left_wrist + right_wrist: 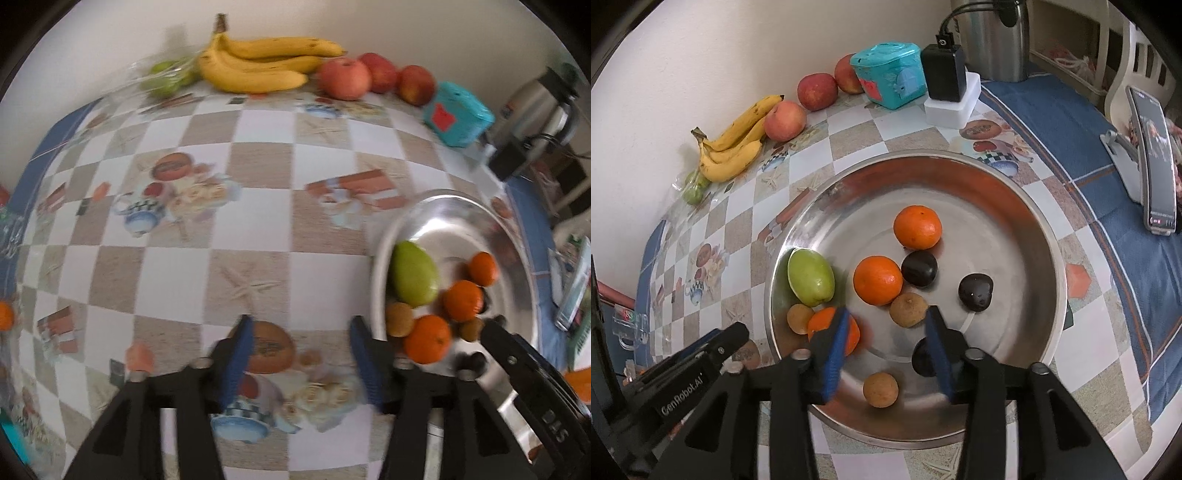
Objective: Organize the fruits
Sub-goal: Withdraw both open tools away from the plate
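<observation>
A steel bowl [1027,236] holds a green pear [810,277], three oranges [918,227], three brown kiwis [908,309] and three dark plums [975,292]. My right gripper [888,325] is open and empty above the bowl's near side. My left gripper [301,328] is open and empty over the tablecloth, just left of the bowl [458,206]. Bananas [258,62], three red apples [345,79] and bagged green fruit [166,77] lie along the far wall. An orange [5,315] shows at the left edge.
A teal lidded box [888,75], a black adapter on a white block [943,74] and a steel kettle [995,37] stand at the back. A phone on a stand [1152,158] is at the right. The checkered cloth [207,206] covers the table.
</observation>
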Motion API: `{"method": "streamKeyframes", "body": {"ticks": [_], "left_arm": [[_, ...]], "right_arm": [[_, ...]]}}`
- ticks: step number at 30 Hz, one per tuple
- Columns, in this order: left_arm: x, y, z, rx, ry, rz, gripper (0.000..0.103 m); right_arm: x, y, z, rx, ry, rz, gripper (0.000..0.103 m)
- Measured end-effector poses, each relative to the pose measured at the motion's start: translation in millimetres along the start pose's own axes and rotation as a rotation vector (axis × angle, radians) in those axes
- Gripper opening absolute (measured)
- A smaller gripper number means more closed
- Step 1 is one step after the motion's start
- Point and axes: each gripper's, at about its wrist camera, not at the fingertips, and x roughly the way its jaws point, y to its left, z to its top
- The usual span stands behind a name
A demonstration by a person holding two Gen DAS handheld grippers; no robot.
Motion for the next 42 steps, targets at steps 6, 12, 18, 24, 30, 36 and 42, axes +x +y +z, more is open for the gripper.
{"method": "streamKeyframes", "body": {"ticks": [6, 12, 18, 24, 30, 36, 42], "left_arm": [[7, 16, 1, -0.039, 0.01, 0.073, 0.082], [11, 24, 2, -0.059, 0.006, 0.128, 0.096], [11, 28, 2, -0.06, -0.008, 0.154, 0.099], [12, 29, 1, -0.058, -0.015, 0.17, 0.099], [8, 29, 1, -0.035, -0.067, 0.224, 0.099], [5, 29, -3, 0.01, -0.102, 0.356, 0.099], [8, 30, -12, 0.043, -0.082, 0.45, 0.099]], "right_arm": [[3, 2, 0, -0.022, -0.003, -0.03, 0.074], [3, 8, -1, -0.056, -0.007, -0.046, 0.081], [4, 13, -1, -0.084, -0.01, -0.055, 0.081], [3, 17, -3, -0.103, -0.026, -0.055, 0.096], [1, 21, -4, -0.122, -0.046, -0.063, 0.096], [0, 26, -8, -0.136, -0.049, -0.059, 0.096], [-3, 32, -14, -0.151, -0.051, -0.056, 0.096]]}}
